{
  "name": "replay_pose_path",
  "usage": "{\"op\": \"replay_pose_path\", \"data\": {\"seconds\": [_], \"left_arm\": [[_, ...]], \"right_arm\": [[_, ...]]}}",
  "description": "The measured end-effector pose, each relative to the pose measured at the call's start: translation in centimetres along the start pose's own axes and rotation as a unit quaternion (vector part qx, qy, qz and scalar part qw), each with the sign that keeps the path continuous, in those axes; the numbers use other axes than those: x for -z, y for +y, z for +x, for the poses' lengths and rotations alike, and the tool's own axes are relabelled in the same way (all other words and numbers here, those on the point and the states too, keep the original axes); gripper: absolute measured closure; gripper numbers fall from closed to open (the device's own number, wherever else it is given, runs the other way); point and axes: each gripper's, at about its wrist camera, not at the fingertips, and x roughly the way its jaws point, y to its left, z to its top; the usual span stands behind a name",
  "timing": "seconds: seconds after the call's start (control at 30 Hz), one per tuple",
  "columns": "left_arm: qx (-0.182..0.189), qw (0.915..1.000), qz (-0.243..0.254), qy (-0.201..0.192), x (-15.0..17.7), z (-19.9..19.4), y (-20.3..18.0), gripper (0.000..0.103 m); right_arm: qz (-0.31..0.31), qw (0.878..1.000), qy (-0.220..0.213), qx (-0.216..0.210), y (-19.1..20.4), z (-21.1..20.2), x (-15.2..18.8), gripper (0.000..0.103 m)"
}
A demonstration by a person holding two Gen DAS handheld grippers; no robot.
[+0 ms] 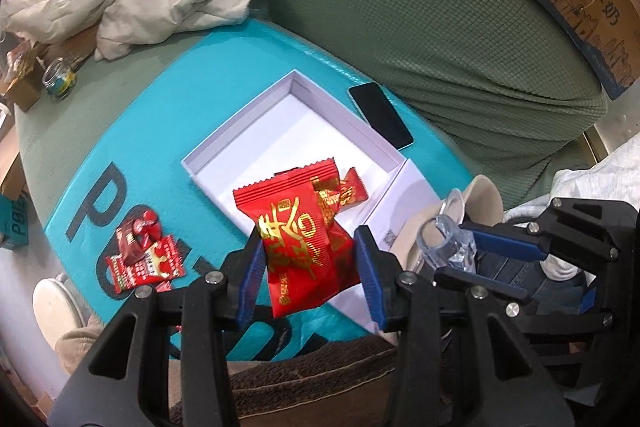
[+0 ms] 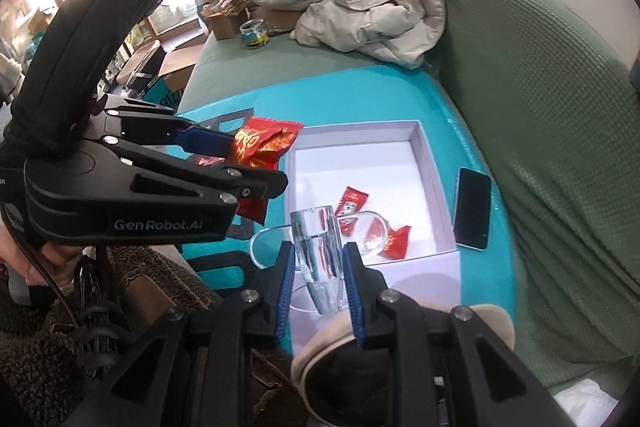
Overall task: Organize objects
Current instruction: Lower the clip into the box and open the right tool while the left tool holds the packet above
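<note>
Left gripper [image 1: 310, 267] pinches my light, crinkly snack packet [image 1: 304, 231] mid-frame by its middle, while right gripper [image 2: 316, 267] clamps the fragile, slippery glass [image 2: 316, 251].

Left claw [image 1: 308, 273] grips a red packet [image 1: 304, 235] (gold lettering) above the white box [image 1: 240, 131].
</note>
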Motion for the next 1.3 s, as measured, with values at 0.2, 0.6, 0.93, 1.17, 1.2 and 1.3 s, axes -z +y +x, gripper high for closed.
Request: {"op": "replay_pose_path", "data": {"seconds": [0.2,0.6,0.93,1.17,1.2,1.3], "left_arm": [[0.008,0.9997,0.017,0.013,-1.5,1.4,-1.3,0.061],[0.001,0.9992,0.01,0.038,-5.1,5.0,-0.4,0.061],[-0.008,0.997,-0.02,0.075,-6.5,10.6,2.0,0.061],[0.002,0.9956,-0.054,0.077,-6.5,13.6,3.3,0.061],[0.0,0.9952,-0.059,0.078,-6.5,14.2,3.5,0.061],[0.004,0.9935,-0.074,0.087,-6.1,15.8,3.9,0.061]], "right_arm": [[0.017,1.0,0.004,0.007,-3.0,0.8,-0.9,0.079],[-0.018,1.0,-0.006,-0.008,-6.2,4.4,-4.7,0.079],[-0.075,0.997,-0.018,-0.021,-7.3,9.6,-7.2,0.081],[-0.083,0.995,-0.022,-0.042,-8.2,11.9,-7.2,0.084],[-0.08,0.996,-0.018,-0.045,-8.5,12.4,-6.9,0.085],[-0.076,0.996,0.0,-0.049,-9.4,13.7,-6.0,0.085]]}}
